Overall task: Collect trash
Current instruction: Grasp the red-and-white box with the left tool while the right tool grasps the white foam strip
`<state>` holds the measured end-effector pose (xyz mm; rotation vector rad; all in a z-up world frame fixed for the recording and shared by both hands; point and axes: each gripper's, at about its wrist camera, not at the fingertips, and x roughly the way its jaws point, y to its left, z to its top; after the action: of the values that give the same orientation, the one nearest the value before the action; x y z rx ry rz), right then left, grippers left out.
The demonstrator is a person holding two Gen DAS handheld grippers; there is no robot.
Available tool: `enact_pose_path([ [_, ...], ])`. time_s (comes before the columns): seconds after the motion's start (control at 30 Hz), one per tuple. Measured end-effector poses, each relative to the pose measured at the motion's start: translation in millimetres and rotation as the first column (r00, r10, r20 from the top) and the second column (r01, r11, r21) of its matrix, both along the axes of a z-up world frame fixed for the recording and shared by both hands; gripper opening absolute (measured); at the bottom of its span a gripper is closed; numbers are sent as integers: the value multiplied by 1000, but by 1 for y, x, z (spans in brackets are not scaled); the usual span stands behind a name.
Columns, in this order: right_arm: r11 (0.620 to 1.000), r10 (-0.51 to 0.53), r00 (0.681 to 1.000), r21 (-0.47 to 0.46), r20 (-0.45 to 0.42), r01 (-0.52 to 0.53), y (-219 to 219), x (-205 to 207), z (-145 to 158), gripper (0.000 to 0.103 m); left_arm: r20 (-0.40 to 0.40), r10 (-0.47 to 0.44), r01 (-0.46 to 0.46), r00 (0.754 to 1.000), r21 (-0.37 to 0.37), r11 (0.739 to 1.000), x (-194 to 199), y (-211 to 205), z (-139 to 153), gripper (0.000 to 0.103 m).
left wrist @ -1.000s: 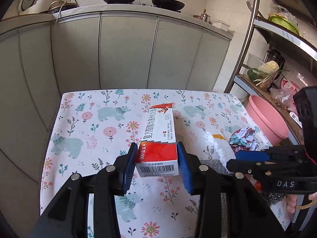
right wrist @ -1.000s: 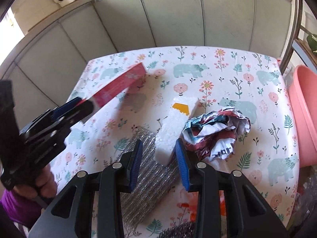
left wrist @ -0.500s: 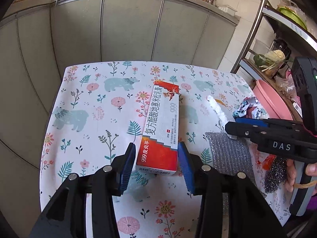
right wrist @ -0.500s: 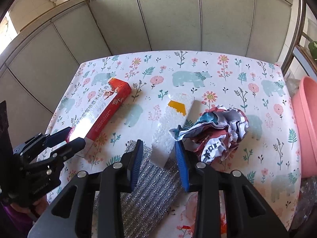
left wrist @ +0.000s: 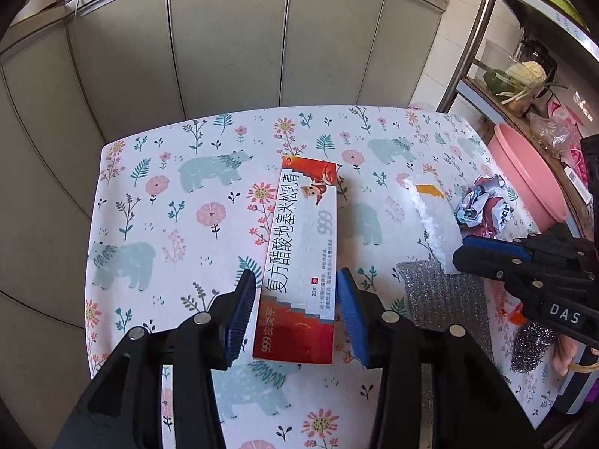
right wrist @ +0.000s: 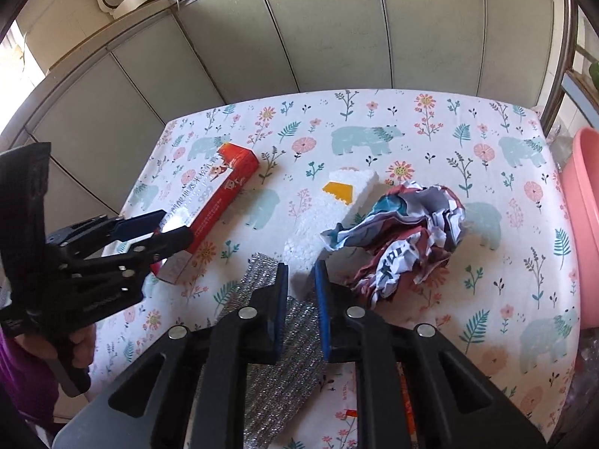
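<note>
A long red-and-white cardboard ointment box (left wrist: 299, 262) is seen lying flat on the table (left wrist: 157, 224), which is covered by a white cloth printed with bears and flowers. The left tongs (left wrist: 295, 314) are parted around the box's near end, a narrow gap visible at each blue pad (nothing is gripped). To the right, a white foam slab with a yellow patch (right wrist: 329, 209) lies against a crumpled ball of printed paper (right wrist: 404, 235), with a silver bubble-foil sheet (right wrist: 284, 366) overlapping its near end. The right tongs (right wrist: 299, 299) straddle the slab's near tip; contact cannot be told. A pink plastic basin (left wrist: 528, 176) stands beyond the table's right edge. Only the left view shows a metal scouring pad (left wrist: 531, 344) beside the foil.
</note>
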<state>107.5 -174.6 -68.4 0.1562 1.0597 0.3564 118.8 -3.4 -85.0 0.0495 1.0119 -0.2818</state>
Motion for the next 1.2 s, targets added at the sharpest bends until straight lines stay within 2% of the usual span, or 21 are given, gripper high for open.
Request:
enact_pose_path([
  [0.03, 1000, -8, 1000, 9, -17, 8, -1, 2, -1, 15, -2, -2, 2, 1000, 7, 1000, 2, -1, -1, 44],
  [0.13, 1000, -19, 999, 23, -48, 20, -1, 8, -3, 30, -6, -4, 4, 1000, 20, 1000, 5, -2, -4, 44],
  [0.47, 996, -71, 990, 49, -119, 77, 8, 28, -11, 31, 27, 3, -2, 1000, -19, 1000, 1, 4, -7, 41],
  [0.6, 994, -103, 988, 15, -115, 105, 12, 34, -15, 31, 61, 11, -10, 998, -27, 1000, -5, 8, -2, 40],
  [0.73, 995, -102, 992, -7, -73, 102, 15, 35, -16, 30, 90, 23, -20, 996, -30, 999, -11, 11, 5, 40],
  [0.77, 996, -90, 994, -1, -58, 90, 16, 34, -14, 26, 99, 26, -22, 995, -33, 999, -13, 12, 8, 40],
  [1.03, 1000, 10, 997, 28, 73, -12, 29, 16, 12, 25, 169, 61, -52, 984, -59, 997, -23, 17, 35, 40],
  [1.2, 998, 23, 987, 56, 162, -32, 23, 1, 36, 25, 226, 72, -57, 971, -75, 996, -30, 14, 56, 40],
])
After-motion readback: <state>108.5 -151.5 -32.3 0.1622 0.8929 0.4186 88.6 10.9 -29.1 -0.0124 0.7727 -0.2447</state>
